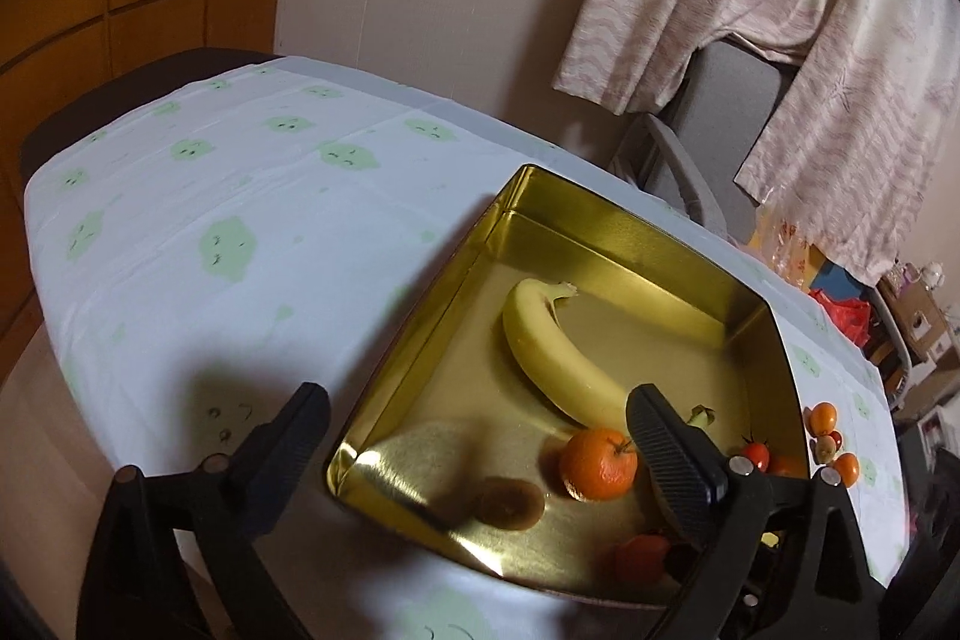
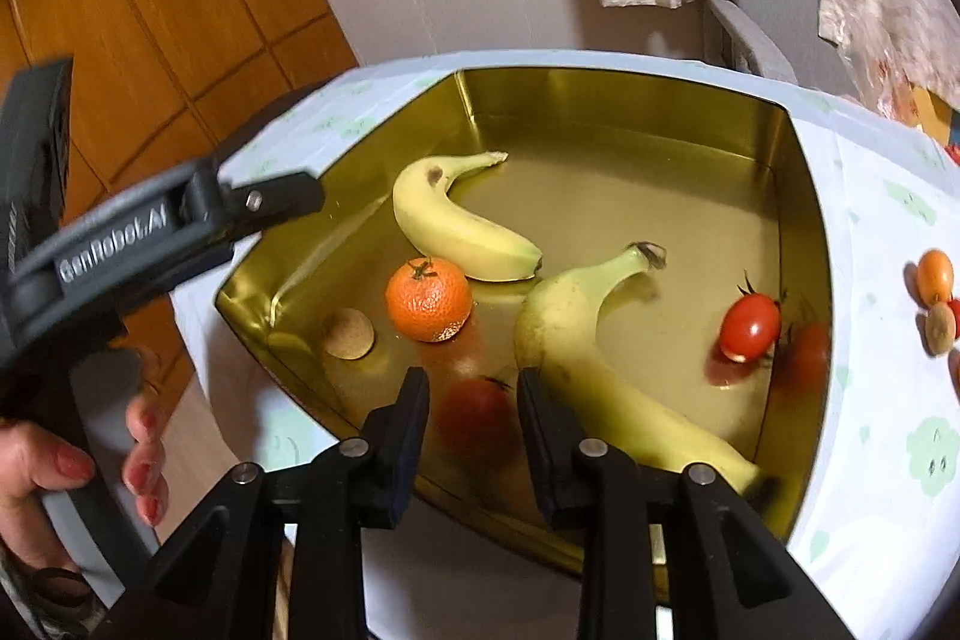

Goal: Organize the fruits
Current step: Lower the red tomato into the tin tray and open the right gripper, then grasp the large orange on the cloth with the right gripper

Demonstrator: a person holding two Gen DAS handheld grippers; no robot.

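Between my right gripper's (image 2: pixel 474 394) fingers sits a blurred red tomato (image 2: pixel 474 421), jaws partly open around it; whether they touch it I cannot tell. It hangs over the gold tin's (image 2: pixel 804 196) near edge. Loose fruits (image 2: pixel 936 301) lie at three o'clock outside the tin. My left gripper (image 1: pixel 480 436) is wide open, holding nothing.

You had the gold metal tin (image 2: pixel 798 196) on the cloud-print tablecloth (image 1: pixel 240 196). Inside the tin, one yellow banana (image 2: pixel 462 220) lay toward its far side and a second yellow banana (image 2: pixel 588 358) nearer its right wall. The orange mandarin (image 2: pixel 428 299) sat in the tin between them, a round brown kiwi (image 2: pixel 349 333) left of it. A red tomato (image 2: pixel 750 327) lay by the tin's right wall. Several small fruits (image 2: pixel 937 301) sat outside the tin, right of it.
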